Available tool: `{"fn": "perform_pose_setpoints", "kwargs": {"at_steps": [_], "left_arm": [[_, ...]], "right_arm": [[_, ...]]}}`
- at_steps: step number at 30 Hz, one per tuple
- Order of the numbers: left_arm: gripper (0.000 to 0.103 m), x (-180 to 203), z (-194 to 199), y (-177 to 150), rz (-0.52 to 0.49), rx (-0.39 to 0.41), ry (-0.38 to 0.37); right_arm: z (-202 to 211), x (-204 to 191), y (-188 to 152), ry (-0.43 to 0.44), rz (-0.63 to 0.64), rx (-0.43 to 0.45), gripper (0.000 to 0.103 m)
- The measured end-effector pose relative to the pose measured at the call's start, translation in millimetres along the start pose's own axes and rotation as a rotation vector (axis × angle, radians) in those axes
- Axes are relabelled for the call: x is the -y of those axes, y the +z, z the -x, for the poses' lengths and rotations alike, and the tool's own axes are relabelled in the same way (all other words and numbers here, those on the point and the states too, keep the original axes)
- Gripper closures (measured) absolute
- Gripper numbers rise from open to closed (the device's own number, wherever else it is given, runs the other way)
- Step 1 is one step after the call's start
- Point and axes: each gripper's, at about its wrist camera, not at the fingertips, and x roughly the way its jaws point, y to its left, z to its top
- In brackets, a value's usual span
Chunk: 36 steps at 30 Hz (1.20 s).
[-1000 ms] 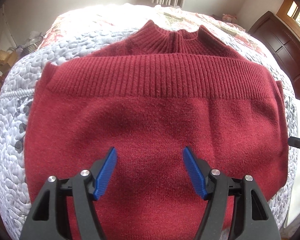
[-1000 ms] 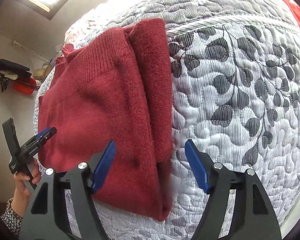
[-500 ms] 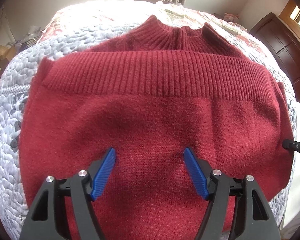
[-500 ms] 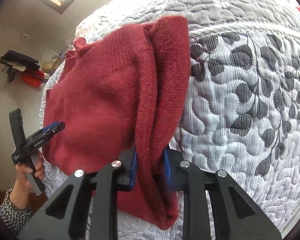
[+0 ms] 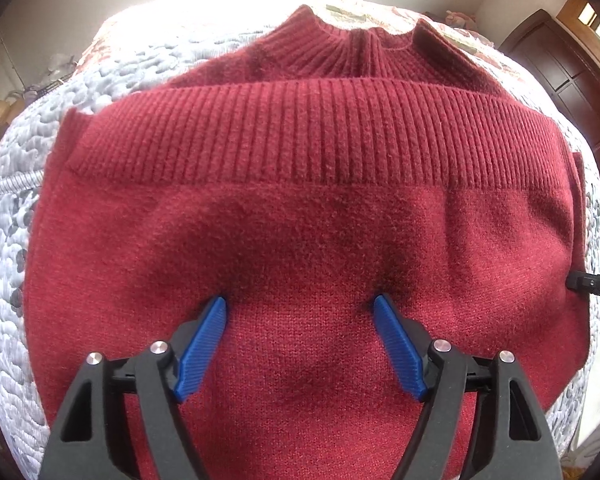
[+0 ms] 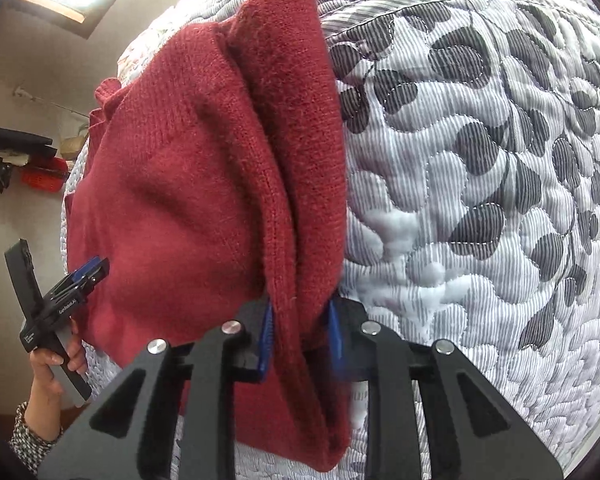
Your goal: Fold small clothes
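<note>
One red sweater is lying on one quilt; two grippers are showing, left gripper and right gripper.

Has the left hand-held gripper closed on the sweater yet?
No, the left hand-held gripper has its blue fingers spread wide over the red sweater, clamping nothing.

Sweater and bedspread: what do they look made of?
Sweater: soft red knit, probably wool or a wool-like blend; ribbed hem band and collar, fuzzy nap, matte. Bedspread: quilted woven fabric, likely cotton, matte; puffy stitched swirls, fine stripes, printed grey leaves. Fibre content cannot be confirmed by look.
</note>
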Motion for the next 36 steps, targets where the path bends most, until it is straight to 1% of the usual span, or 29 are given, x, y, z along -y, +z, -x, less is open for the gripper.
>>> {"fn": "perform_pose_setpoints", "kwargs": {"at_steps": [3,6,11,14,18,21,24,27,31,32,35,36], "left_arm": [[0.029,-1.0,8.9,1.8,0.011,-0.002,-0.010],[0.029,-10.5,28.4,0.6,0.050,0.026,-0.024],[0.029,-40.1,48.2,-0.9,0.087,0.039,-0.028],[0.029,-52.5,55.6,-4.0,0.091,0.052,-0.026],[0.029,-71.7,67.7,-6.4,0.105,0.070,-0.050],[0.029,-76.6,72.2,-4.8,0.110,0.077,-0.061],[0.029,-83.8,78.6,-10.0,0.114,0.087,-0.070],[0.029,-89.4,82.4,-13.5,0.128,0.093,-0.084],[0.029,-90.8,83.3,-14.1,0.144,0.095,-0.090],[0.029,-90.9,83.4,-13.9,0.147,0.096,-0.092],[0.029,-89.8,82.7,-12.9,0.154,0.093,-0.099],[0.029,-89.0,82.5,-12.6,0.158,0.092,-0.105]], "right_arm": [[10.9,-6.7,0.8,-0.006,-0.007,0.003,0.081],[29.4,-29.8,-1.5,-0.020,0.018,0.023,0.082],[59.3,-91.2,-1.1,-0.001,0.112,0.072,0.082],[58.8,-136.6,0.0,-0.010,0.162,0.074,0.082],[48.2,-181.6,2.1,-0.001,0.217,0.064,0.082],[29.5,-216.8,-0.3,0.014,0.252,0.043,0.082],[11.5,-241.6,-3.8,0.013,0.296,0.017,0.082],[-7.3,-255.8,-8.3,0.005,0.319,-0.013,0.082],[-37.0,-264.0,-11.7,-0.047,0.339,-0.041,0.082],[-43.7,-264.4,-12.1,-0.050,0.337,-0.048,0.081],[-57.7,-262.9,-13.9,-0.044,0.333,-0.066,0.070],[-59.4,-263.4,-14.7,-0.030,0.332,-0.069,0.064]]}}
